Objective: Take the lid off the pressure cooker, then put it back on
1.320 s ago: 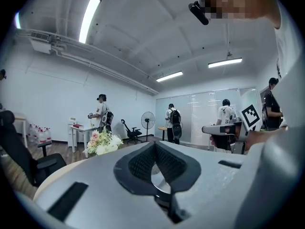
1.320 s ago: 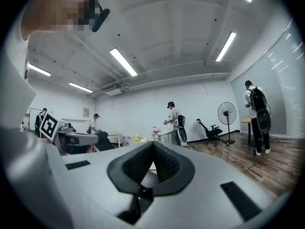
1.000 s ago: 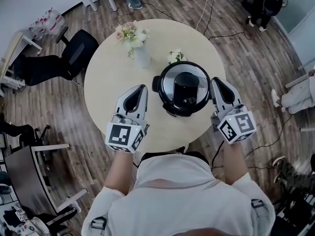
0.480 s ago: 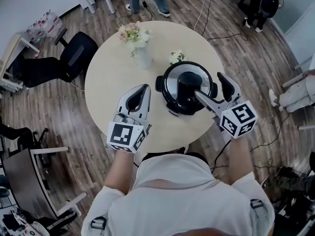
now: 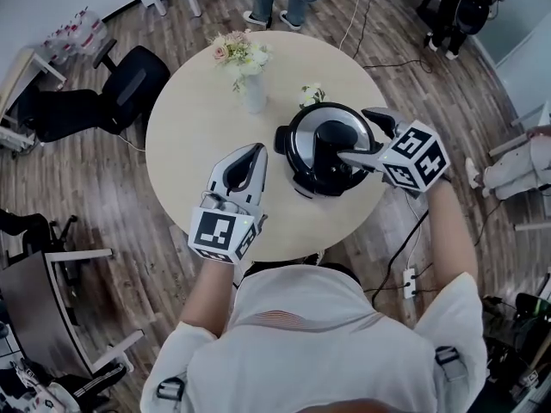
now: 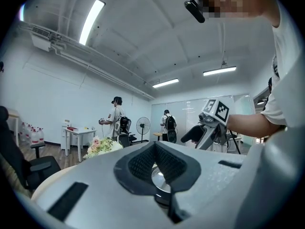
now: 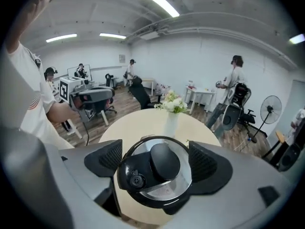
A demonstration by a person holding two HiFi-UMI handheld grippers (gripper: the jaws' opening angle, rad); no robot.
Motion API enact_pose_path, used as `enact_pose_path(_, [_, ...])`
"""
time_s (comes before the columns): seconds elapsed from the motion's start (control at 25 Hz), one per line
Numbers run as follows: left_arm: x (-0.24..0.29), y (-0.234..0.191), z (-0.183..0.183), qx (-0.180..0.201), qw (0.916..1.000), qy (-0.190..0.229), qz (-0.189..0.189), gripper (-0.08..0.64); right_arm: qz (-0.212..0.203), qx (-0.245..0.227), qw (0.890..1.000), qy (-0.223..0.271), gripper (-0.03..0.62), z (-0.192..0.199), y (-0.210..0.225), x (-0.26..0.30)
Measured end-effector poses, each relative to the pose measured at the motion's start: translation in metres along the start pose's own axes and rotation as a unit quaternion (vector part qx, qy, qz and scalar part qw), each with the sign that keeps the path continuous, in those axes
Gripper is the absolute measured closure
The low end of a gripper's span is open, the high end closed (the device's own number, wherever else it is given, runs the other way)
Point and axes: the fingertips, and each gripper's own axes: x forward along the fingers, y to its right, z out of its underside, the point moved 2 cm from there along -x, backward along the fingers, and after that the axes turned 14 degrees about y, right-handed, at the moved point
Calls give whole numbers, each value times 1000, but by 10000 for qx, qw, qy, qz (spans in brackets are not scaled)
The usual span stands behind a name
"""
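Right tongs (image 5: 357,136) opened empty above lidded cooker (image 5: 314,140).

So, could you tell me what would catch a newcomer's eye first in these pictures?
The black and silver pressure cooker, lid on, stands on the round table. The right tool reaches over it; its jaws have just been opening wide, the lid's black knob between them, not gripped. The left tool is shut, left of the cooker, and a vase of flowers stands behind.
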Motion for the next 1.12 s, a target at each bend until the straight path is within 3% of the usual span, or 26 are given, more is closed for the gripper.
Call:
enact_pose_path(0.16, [-5,0,2,-37,10000,-18,-30,554,-591,-248,9927,-1019,169,19,3,32])
enact_pose_path(0.4, [-14,-6,6,-49,9998,-64,-166,554,-998,-348,9717,-2112,170,54,13,70])
enact_pose_path(0.76, [-23,-14,10,-83,9994,-129,-313,554,-1354,-503,9532,-2655,172,66,14,85])
enact_pose_path(1.0, [-24,-13,9,-60,9994,-140,-306,554,-1430,-547,9484,-2776,178,70,12,87])
enact_pose_path(1.04, [-24,-13,9,-58,9994,-143,-301,554,-1404,-597,9482,-2787,191,70,12,86])
enact_pose_path(1.12, [-25,-13,9,-58,9995,-150,-286,554,-1316,-718,9489,-2778,321,70,15,87])
